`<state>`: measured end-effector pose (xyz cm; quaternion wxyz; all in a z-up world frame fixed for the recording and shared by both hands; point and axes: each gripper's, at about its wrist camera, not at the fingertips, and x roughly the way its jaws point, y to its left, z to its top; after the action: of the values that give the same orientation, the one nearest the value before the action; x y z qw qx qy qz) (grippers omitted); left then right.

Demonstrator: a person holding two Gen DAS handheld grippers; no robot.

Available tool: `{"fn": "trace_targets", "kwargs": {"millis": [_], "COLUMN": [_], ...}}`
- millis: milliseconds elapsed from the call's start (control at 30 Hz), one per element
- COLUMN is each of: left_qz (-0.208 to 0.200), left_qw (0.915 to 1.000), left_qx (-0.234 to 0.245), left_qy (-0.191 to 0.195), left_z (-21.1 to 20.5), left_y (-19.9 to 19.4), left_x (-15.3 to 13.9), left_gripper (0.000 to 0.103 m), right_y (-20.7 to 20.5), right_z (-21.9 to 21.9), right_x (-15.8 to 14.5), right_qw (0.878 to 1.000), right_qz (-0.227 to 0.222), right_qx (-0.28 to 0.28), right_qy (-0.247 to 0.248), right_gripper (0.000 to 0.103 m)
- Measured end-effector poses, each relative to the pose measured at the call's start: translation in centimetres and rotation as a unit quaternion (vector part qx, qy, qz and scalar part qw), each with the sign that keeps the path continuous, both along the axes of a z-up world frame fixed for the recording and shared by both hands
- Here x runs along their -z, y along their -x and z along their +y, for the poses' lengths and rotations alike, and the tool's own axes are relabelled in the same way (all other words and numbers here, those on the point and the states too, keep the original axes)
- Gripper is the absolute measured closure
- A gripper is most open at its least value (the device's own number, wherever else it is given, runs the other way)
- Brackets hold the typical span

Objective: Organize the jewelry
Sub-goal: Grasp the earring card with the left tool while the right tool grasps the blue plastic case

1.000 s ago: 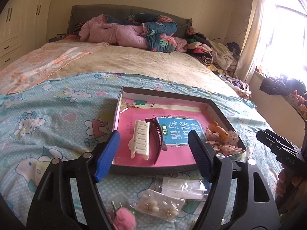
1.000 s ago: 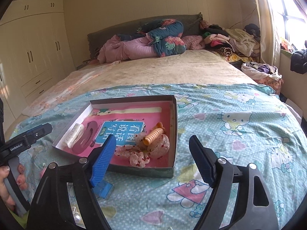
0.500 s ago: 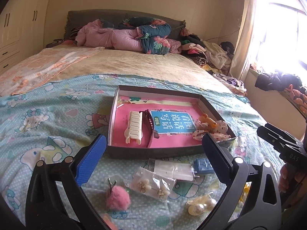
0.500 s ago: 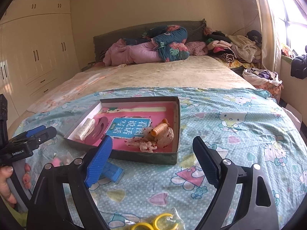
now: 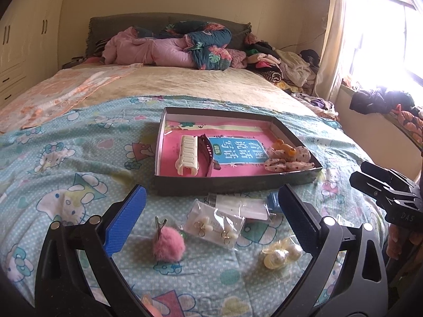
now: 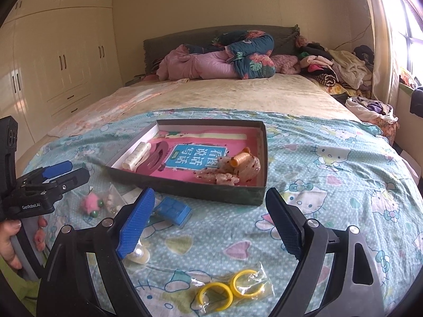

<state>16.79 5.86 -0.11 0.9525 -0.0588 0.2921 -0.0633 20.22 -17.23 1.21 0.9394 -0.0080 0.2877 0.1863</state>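
Both tools gape, empty: left tool over one pink pompom clip; right tool above two yellow rings; one tray ahead.

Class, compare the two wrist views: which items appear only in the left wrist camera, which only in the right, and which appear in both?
Only the left wrist view shows the bagged earrings face-on. Only the right wrist view shows the bag of yellow rings. Both show the box with the white hair clip, the pink pompom clip, the blue case and both open grippers, left gripper and right gripper.
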Motion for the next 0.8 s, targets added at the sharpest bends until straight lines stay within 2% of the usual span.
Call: {"fn": "trace_targets", "kwargs": {"millis": [367, 800], "left_qz": [0.013, 0.042], "left_qw": [0.9998, 0.9955], "left_qx": [0.008, 0.047], "left_qy": [-0.010, -0.071], "left_z": [0.1, -1.3], "left_y": [1.1, 0.2], "left_x": [0.7, 2.7], "left_gripper": [0.012, 0.012], "right_y": [0.9, 0.8], "right_z": [1.2, 2.5], "right_x": [0.8, 2.2], "right_qw": [1.000, 0.998], "right_qz": [0.009, 0.030], "right_qx": [-0.019, -0.044], "right_qy": [0.009, 0.023], "right_gripper": [0.020, 0.020]}}
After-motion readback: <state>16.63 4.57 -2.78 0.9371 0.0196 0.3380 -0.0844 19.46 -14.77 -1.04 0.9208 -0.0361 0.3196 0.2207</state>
